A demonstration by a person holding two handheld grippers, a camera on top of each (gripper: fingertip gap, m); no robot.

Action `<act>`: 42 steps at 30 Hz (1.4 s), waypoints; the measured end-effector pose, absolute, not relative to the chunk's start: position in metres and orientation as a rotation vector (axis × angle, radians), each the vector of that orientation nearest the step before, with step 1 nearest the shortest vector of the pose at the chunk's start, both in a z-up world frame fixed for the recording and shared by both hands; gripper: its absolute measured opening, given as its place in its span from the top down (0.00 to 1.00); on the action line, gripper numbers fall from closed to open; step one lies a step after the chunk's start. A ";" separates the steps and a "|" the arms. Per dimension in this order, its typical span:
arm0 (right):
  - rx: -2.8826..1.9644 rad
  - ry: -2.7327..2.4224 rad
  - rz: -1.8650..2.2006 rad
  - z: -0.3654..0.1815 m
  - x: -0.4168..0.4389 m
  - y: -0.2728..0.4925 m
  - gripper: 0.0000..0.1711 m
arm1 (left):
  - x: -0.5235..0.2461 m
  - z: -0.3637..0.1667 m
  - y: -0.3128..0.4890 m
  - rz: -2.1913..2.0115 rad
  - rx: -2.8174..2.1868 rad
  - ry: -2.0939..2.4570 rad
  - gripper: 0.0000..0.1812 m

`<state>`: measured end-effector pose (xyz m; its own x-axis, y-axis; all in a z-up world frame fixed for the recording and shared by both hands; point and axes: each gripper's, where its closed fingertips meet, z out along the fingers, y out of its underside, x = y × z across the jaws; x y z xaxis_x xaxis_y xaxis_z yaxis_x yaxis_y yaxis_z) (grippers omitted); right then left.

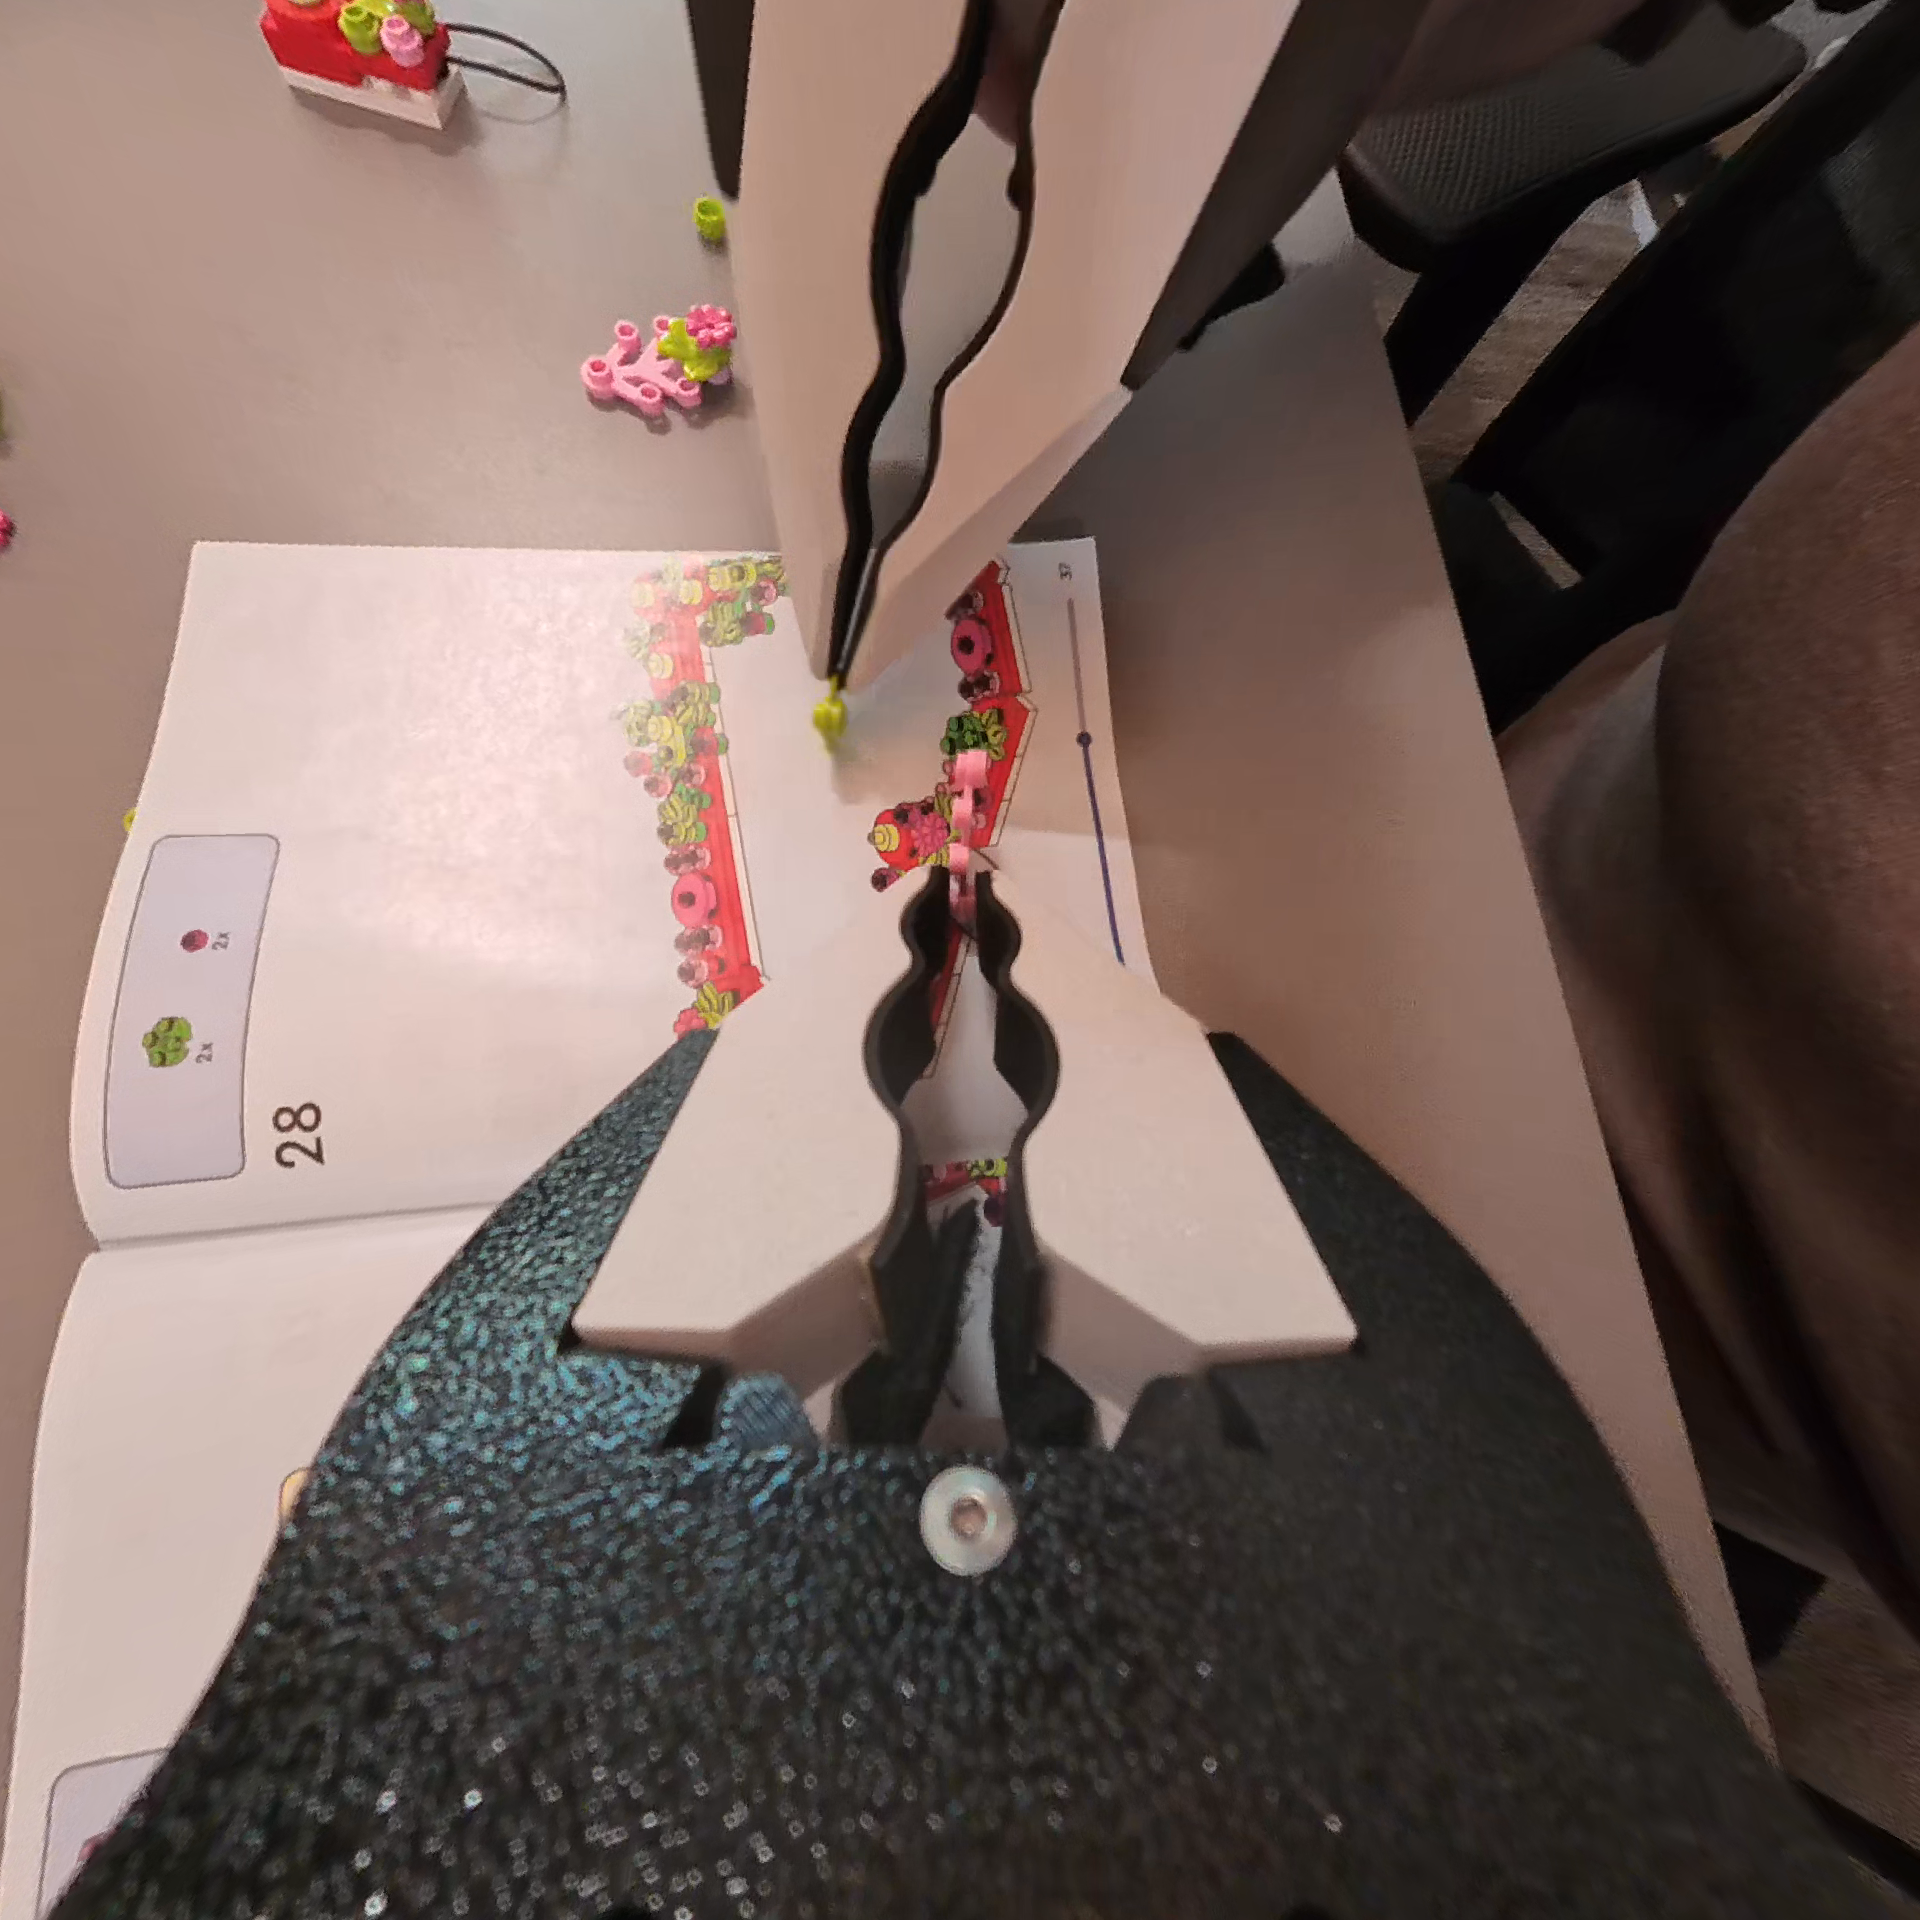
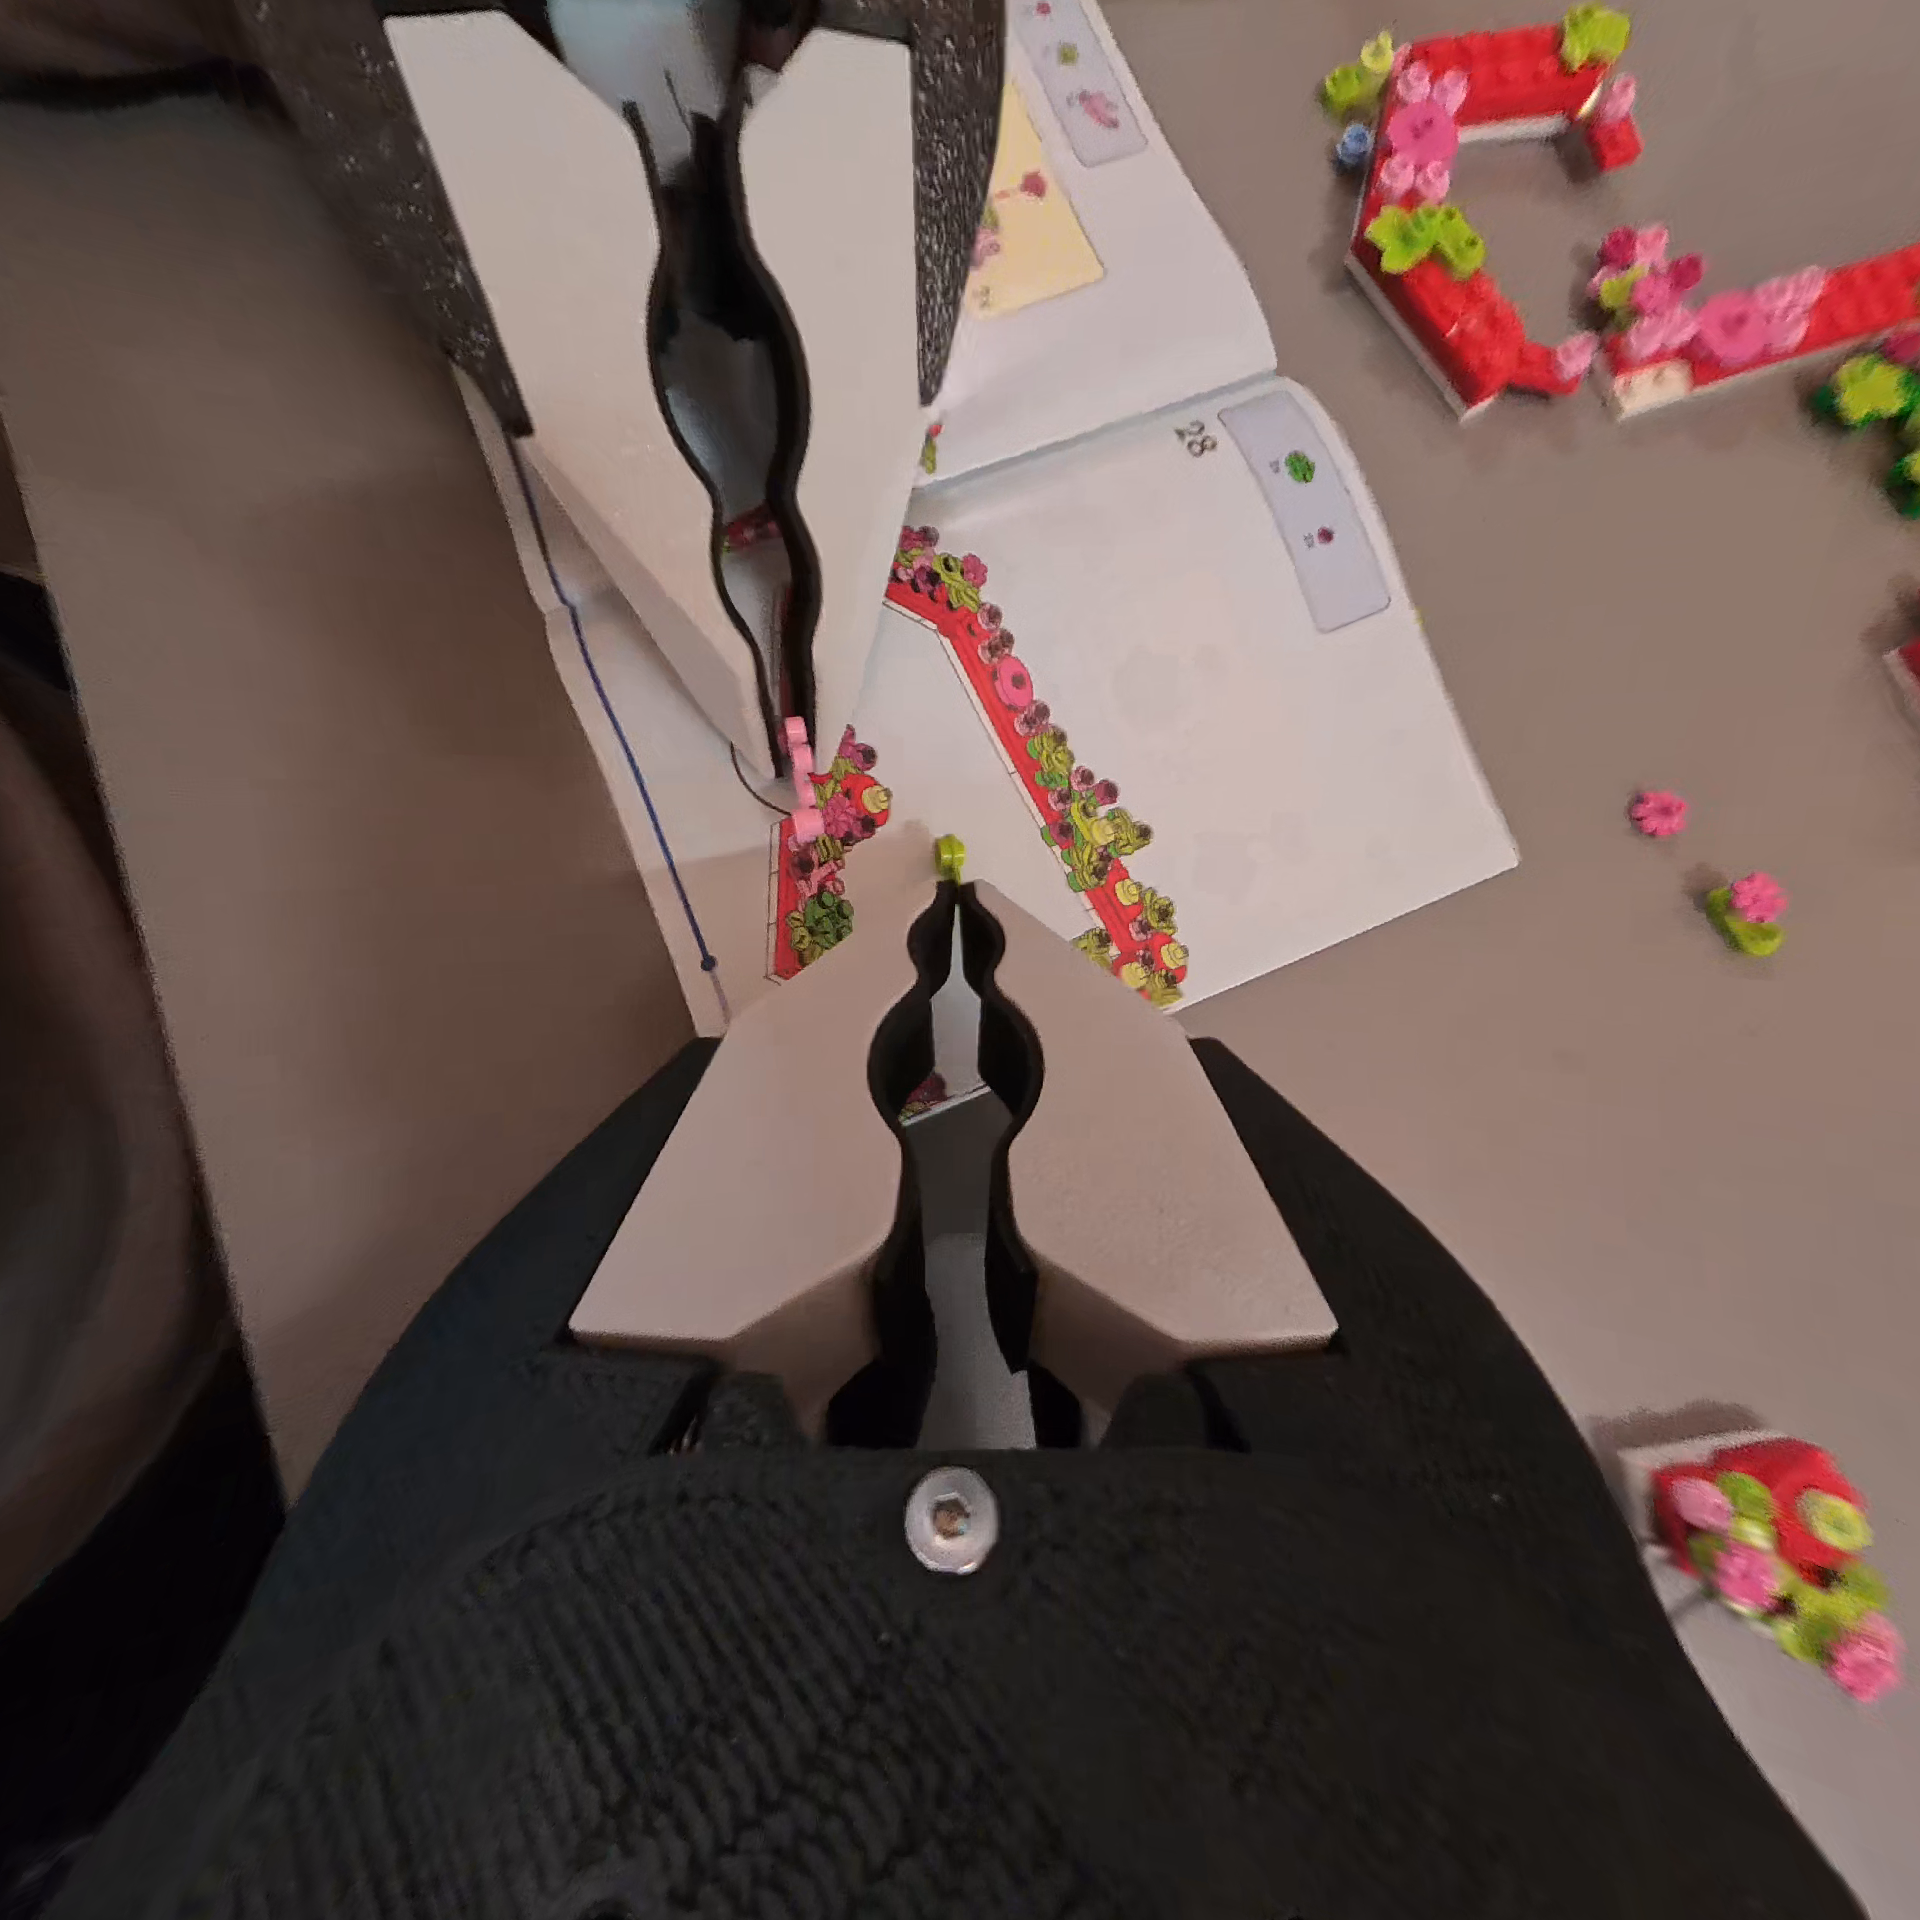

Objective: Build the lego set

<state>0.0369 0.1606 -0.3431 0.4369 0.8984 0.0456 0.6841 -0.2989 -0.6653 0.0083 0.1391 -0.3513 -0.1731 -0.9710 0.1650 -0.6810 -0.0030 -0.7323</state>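
Observation:
My left gripper [image 1: 964, 871] is shut on a thin pink stem piece [image 1: 968, 805], held above the open instruction booklet [image 1: 416, 831]. My right gripper [image 2: 954, 883] is shut on a small lime green piece [image 2: 949, 854], also above the booklet [image 2: 1195, 727]. The two tips face each other a short way apart. In the left wrist view the right gripper [image 1: 836, 675] comes down from the top with the lime piece [image 1: 830, 715]. In the right wrist view the left gripper [image 2: 795, 748] comes from the upper left with the pink piece [image 2: 802, 779].
Red lego wall sections with pink and lime flowers [image 2: 1455, 218] lie at the far right, and another one [image 2: 1777, 1538] at the near right. Loose flower pieces [image 2: 1751, 909] [image 1: 665, 353] lie on the grey table [image 2: 1558, 1143]. A red and white block [image 1: 364, 57] sits far left. The table edge and a chair [image 1: 1558, 156] are close by. Across from one pair of fingers to the other is roughly 4 cm.

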 end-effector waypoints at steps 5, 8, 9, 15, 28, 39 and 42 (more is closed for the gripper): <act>-1.791 -1.407 0.117 -0.327 0.045 0.174 1.00 | 0.018 -0.347 0.151 -0.900 -1.599 1.826 0.99; -1.651 -1.371 -0.042 -0.313 0.056 0.186 1.00 | 0.028 -0.338 0.167 -0.751 -1.476 1.760 0.98; -1.612 -1.355 -0.069 -0.309 0.059 0.189 1.00 | 0.032 -0.333 0.170 -0.708 -1.434 1.743 0.98; -1.305 -1.369 -0.116 -0.283 0.074 0.195 1.00 | 0.064 -0.293 0.183 -0.581 -1.125 1.636 0.98; -1.070 -1.294 0.151 -0.267 0.138 0.208 1.00 | 0.129 -0.275 0.207 -0.486 -0.836 1.564 0.98; -1.156 -1.335 0.171 -0.289 0.153 0.220 1.00 | 0.136 -0.313 0.226 -0.297 -0.956 1.636 0.98; -1.156 -1.384 0.101 -0.297 0.149 0.220 1.00 | 0.136 -0.317 0.230 -0.248 -0.967 1.646 0.98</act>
